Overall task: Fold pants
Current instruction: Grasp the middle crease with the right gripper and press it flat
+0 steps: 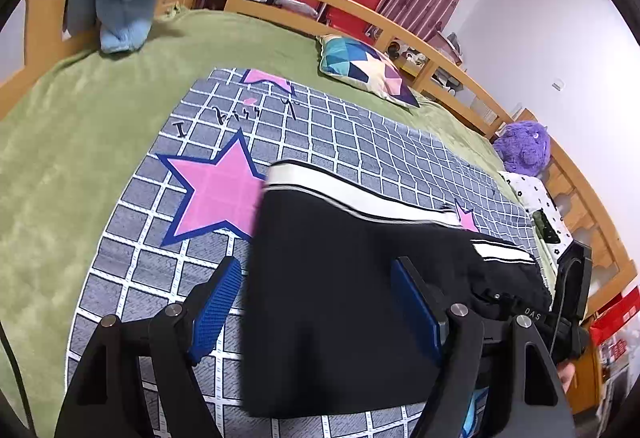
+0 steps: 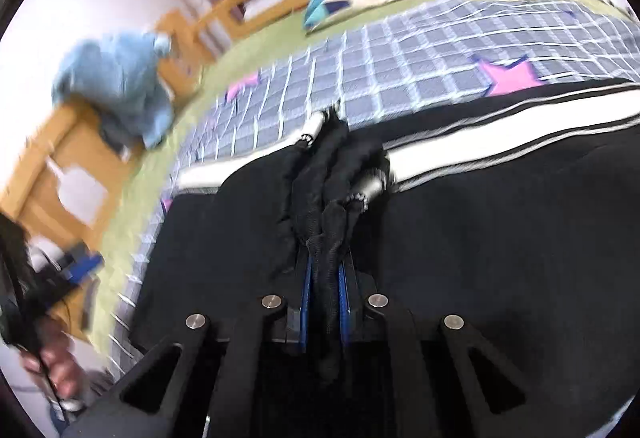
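right tongs (image 2: 325, 270) pinched on bunched waist end of the black pants (image 1: 340, 278), which lie on the grid blanket (image 1: 152, 258) straight under both tongs. left tongs (image 1: 316, 302) spread wide, straddling pants' edge, gripping nothing. long axis runs off to the right tongs' right, so fold prob. goes that way.

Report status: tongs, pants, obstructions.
Left tongs open, straddling the black white-striped pants. Right tongs shut on bunched black pants fabric. Pants lie on grey grid sheet with pink stars. Nothing in the way.
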